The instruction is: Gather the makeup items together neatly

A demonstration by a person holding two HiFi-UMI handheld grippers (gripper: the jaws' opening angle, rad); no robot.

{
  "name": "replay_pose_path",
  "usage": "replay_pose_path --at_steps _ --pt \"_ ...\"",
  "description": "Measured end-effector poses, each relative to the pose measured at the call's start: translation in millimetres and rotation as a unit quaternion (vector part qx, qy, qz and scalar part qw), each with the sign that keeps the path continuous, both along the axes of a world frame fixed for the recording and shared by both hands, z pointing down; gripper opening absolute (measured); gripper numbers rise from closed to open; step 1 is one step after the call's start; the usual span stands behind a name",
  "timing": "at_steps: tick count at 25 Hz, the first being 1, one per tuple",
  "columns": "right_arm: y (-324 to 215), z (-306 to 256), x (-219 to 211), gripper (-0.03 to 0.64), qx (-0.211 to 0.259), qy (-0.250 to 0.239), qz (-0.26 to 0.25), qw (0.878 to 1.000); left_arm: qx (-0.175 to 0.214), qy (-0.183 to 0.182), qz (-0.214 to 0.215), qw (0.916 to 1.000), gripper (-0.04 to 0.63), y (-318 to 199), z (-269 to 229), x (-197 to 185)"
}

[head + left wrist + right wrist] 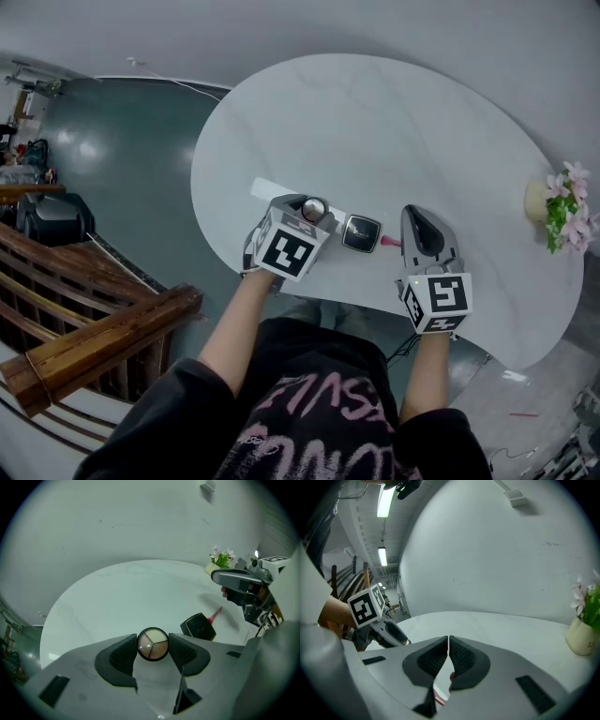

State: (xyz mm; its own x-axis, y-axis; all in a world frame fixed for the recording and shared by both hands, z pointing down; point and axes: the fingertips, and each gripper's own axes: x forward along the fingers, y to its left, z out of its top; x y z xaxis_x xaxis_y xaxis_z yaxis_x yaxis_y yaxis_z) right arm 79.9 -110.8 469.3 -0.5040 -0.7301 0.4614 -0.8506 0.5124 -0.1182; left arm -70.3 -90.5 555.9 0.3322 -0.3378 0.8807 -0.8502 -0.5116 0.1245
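The round black-rimmed compact [314, 208] with three beige shades is clamped by its rim in the left gripper [152, 644], over the near edge of the white oval table [375, 122] and just beside a black square gold-trimmed case [361, 233]. Such a thin edge pinch could let it twist free, or it could knock the case on landing. The right gripper [448, 644] has its jaws closed together.

A staged set inside a large industrial hall.
A rounded white marble-look worktop [375, 122] stands on a glossy grey-green painted floor [122, 159]. Rough brown wooden beams [103, 337] lie alongside, fluorescent tube lights [386, 501] line the bare ceiling, and a plain white backdrop wall [140, 522] rises behind.
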Motion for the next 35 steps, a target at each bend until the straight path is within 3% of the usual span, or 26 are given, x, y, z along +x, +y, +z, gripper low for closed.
replay_pose_path --at_steps 19,35 --pt "11.9 5.4 -6.2 0.069 -0.007 0.005 -0.008 1.0 -0.017 0.003 0.021 0.9996 0.215 27.3 13.7 13.4" --pt "15.9 3.2 0.1 0.068 -0.006 0.011 -0.01 1.0 -0.012 0.007 0.006 0.9999 0.215 25.4 13.8 14.6"
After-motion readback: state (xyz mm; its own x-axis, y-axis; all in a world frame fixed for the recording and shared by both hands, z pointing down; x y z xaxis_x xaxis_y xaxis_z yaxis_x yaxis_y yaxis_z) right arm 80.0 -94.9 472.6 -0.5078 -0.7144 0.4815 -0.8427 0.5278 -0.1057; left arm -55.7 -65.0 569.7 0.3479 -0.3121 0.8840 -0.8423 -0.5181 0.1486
